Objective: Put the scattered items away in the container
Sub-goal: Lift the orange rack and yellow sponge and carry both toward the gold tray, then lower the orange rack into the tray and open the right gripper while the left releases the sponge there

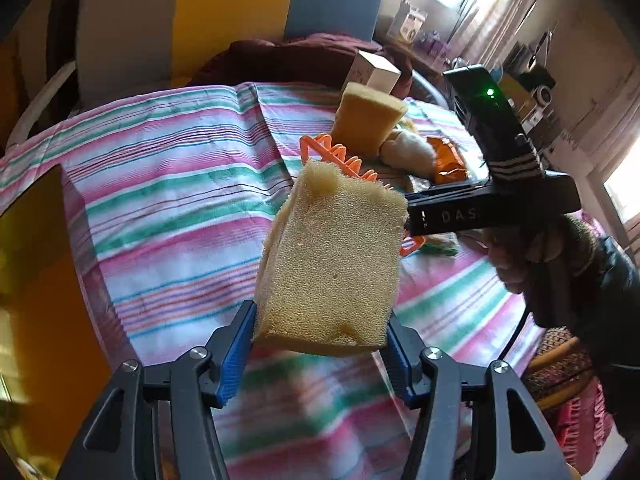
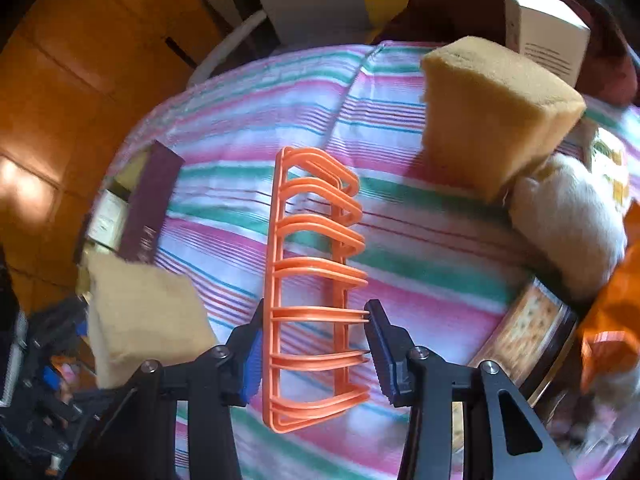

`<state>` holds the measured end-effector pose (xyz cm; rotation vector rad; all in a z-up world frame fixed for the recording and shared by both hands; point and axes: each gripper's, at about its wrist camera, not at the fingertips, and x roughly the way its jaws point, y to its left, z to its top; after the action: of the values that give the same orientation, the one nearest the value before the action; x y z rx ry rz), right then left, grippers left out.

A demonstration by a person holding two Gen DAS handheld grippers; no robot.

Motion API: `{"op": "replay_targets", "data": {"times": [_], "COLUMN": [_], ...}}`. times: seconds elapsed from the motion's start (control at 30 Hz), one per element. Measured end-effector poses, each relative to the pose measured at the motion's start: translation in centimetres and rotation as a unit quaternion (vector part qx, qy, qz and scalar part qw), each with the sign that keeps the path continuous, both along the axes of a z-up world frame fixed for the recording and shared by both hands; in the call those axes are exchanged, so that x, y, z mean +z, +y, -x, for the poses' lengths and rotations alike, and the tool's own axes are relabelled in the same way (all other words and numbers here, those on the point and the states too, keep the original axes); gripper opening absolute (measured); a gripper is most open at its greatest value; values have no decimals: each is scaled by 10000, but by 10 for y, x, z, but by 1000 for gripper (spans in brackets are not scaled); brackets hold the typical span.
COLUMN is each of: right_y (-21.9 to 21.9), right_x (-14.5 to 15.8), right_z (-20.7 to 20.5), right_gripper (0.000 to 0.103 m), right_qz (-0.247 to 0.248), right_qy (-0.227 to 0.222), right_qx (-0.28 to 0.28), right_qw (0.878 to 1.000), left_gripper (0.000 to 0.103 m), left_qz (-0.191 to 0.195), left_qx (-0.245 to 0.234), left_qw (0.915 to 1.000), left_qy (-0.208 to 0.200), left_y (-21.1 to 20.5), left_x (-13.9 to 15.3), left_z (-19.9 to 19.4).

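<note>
My left gripper (image 1: 320, 340) is shut on a pale yellow sponge (image 1: 328, 264), held up above the striped bedspread (image 1: 160, 184). The same sponge (image 2: 140, 312) shows at the lower left of the right wrist view. My right gripper (image 2: 316, 344) is closed on an orange plastic rack (image 2: 312, 280), with its pads against the spine and the tine tips. In the left wrist view a hand holds that gripper (image 1: 408, 216) just right of the sponge, and the rack (image 1: 340, 156) peeks out behind it. A maroon open box (image 2: 148, 208) sits at the bed's left edge with small cartons inside.
A larger yellow sponge (image 2: 492, 120) stands at the back right, with a white carton (image 2: 548, 36) behind it. A white plush thing (image 2: 568, 220), a round cracker tin (image 2: 532, 332) and an orange bag (image 2: 612, 320) crowd the right side. Orange floor lies beyond the left edge.
</note>
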<state>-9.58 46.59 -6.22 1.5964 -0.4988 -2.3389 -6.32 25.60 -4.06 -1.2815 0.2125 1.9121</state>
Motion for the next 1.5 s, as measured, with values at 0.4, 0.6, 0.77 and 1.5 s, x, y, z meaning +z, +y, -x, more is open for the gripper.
{"op": "replay_targets", "data": {"times": [0.4, 0.6, 0.77, 1.5], "right_y": [-47, -106, -164, -356], "right_x": [23, 54, 71, 24], "right_z": [-37, -34, -26, 4], "right_gripper": [46, 46, 46, 46], "right_qz": [1208, 1245, 1214, -312], "right_qy": [363, 692, 848, 149], "right_qx": [-469, -46, 377, 1233], "right_qw": [9909, 9898, 9883, 9918], "left_gripper": [59, 59, 59, 60], "left_qz": [-687, -809, -807, -677], "left_qx": [580, 1283, 1988, 3286], "left_qw": [9959, 9878, 9758, 9420], "left_qy": [140, 358, 415, 21], "left_y": [-73, -136, -198, -340], "left_x": [32, 45, 43, -16], "left_z": [-12, -4, 10, 31]}}
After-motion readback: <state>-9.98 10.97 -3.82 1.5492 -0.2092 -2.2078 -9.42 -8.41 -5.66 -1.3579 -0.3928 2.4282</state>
